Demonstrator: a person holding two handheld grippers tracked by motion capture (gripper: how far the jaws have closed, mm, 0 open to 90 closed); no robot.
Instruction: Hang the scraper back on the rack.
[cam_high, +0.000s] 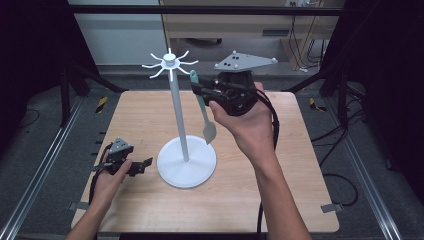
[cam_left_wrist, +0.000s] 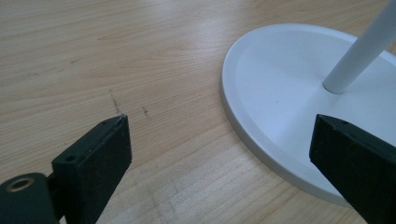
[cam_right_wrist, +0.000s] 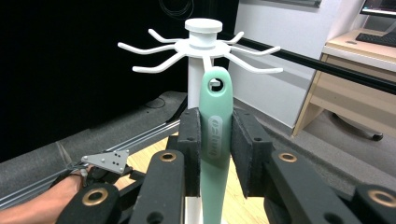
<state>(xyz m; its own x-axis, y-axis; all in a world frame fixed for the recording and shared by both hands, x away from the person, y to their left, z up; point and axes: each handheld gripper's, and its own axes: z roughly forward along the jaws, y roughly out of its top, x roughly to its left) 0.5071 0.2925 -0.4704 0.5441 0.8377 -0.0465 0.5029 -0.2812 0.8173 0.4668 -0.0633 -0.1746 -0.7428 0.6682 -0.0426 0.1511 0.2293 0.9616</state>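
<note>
A white stand (cam_high: 179, 115) with a round base (cam_high: 186, 162) and a ring of hooks (cam_high: 170, 63) on top rises from the wooden table. My right gripper (cam_high: 200, 91) is shut on the handle of a mint-green spatula (cam_high: 204, 112), which hangs blade down beside the pole. In the right gripper view the spatula's handle (cam_right_wrist: 215, 135) sits between the pads (cam_right_wrist: 190, 144), its hanging hole just below the hooks (cam_right_wrist: 201, 51). My left gripper (cam_high: 145, 164) is open, low on the table, left of the base (cam_left_wrist: 280, 102).
The wooden table (cam_high: 150, 120) has metal rails along both sides. A desk and cables stand behind it. The right gripper's cable (cam_high: 272, 130) trails down along the forearm.
</note>
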